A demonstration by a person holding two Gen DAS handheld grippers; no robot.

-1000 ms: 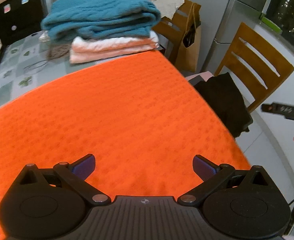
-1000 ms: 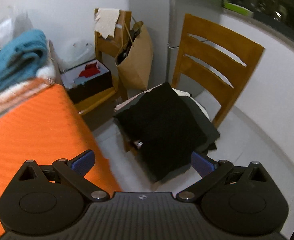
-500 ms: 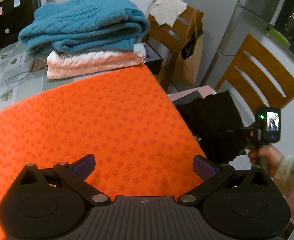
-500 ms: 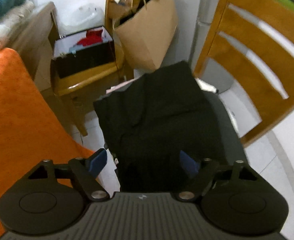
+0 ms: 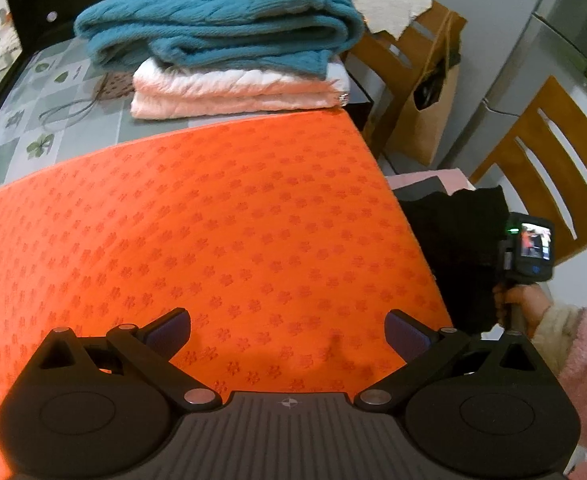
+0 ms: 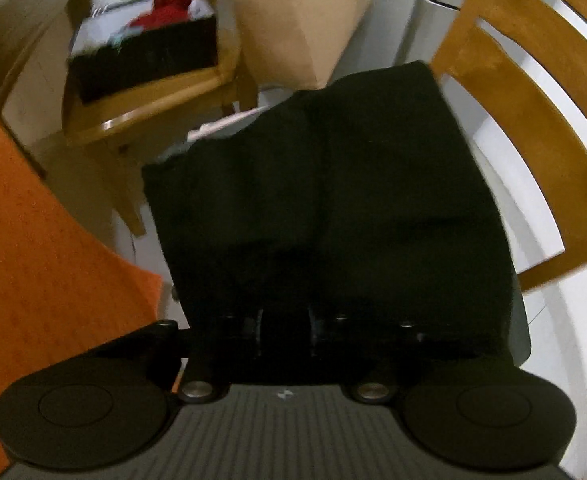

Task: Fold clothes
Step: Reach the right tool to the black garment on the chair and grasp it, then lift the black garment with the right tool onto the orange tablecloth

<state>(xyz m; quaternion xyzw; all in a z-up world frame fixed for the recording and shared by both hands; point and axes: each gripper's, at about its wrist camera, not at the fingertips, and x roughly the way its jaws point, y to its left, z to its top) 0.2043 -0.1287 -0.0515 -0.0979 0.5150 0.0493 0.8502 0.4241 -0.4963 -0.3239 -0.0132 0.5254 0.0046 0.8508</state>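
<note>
This is a home, most likely a dining corner beside a kitchen. Slatted wooden dining chairs (image 5: pixel 541 160) stand by the desk (image 5: pixel 53 92), whose leaf-patterned covering shows beyond an orange mat (image 5: pixel 213 220). A steel refrigerator (image 5: pixel 553 40) stands against the wall. Folded laundry is stacked on the desk: a teal knit sweater (image 5: pixel 221 16) over a pale pink quilted piece (image 5: pixel 233 92). A brown paper bag (image 6: pixel 293 20) and what seems a shoebox (image 6: pixel 145 52), blurred, sit nearby.

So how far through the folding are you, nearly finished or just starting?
Partway, it seems. A teal sweater and a pale pink garment sit folded in a stack. The right gripper looks closed on a black garment on the chair; the left gripper waits open over the orange mat. That piece remains unfolded.
</note>
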